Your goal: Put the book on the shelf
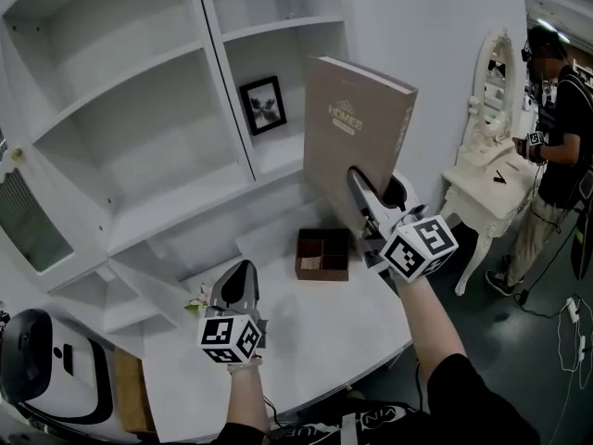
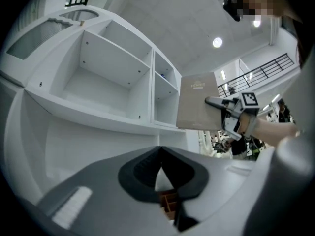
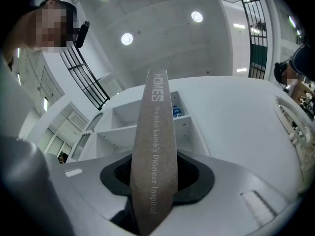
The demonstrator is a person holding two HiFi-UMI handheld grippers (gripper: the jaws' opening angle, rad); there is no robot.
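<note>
Now | my right tongs (image 1: 361,185) clamp the book (image 1: 345,123) by its lower edge, upright at frame centre (ready to slide in, I judge) before the shelf (image 1: 167,202) | left tongs (image 1: 239,278) shut, empty, lower left.

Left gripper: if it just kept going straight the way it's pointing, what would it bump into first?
Most likely the white shelf unit, at the panel under its lower ledge. The left gripper is shut and empty; depth is hard to judge.
</note>
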